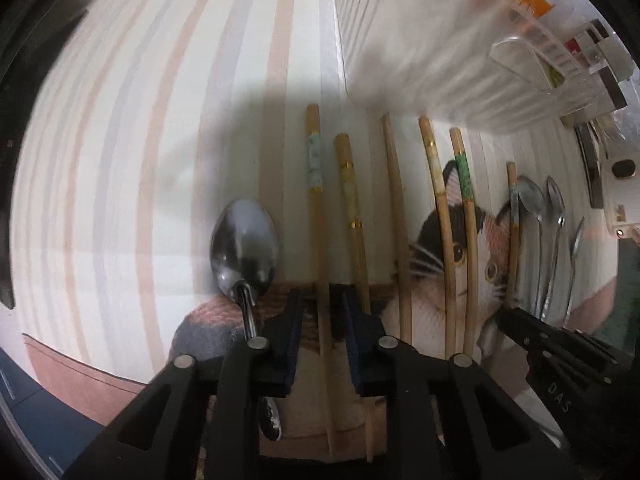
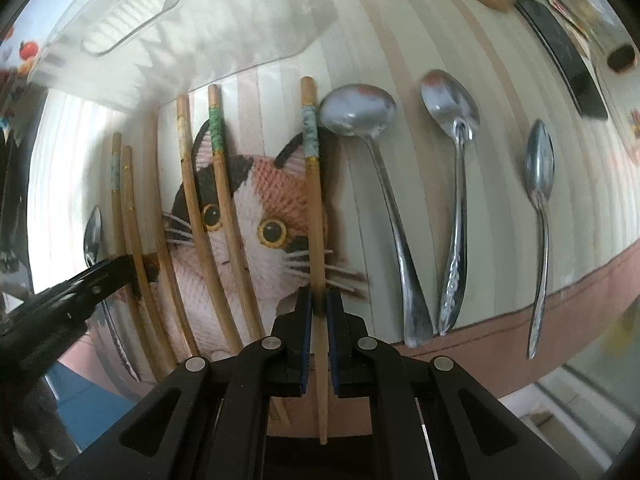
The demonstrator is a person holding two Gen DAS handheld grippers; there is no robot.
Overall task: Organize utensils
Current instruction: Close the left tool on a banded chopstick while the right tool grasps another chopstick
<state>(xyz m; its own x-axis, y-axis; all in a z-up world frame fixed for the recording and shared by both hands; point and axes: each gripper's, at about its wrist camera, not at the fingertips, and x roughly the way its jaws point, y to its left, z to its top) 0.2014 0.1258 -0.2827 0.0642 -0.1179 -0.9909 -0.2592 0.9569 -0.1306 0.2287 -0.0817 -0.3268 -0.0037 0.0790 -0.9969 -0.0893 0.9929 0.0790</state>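
Striped cat cloth (image 2: pixel 460 56) covers the table. Right gripper (image 2: pixel 319 304) pinches a blue-banded chopstick (image 2: pixel 314 200) low on its thin, light, slippery stick, pointing to 12 o'clock. Spoons (image 2: pixel 384 200) lie at 2 o'clock. Left gripper (image 1: pixel 323 300) straddles another chopstick (image 1: pixel 318 240); I cannot tell if it squeezes.

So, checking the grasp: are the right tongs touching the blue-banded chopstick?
Cannot tell. In the right wrist view the right tongs straddle the blue-banded chopstick, but thin gaps seem to remain.
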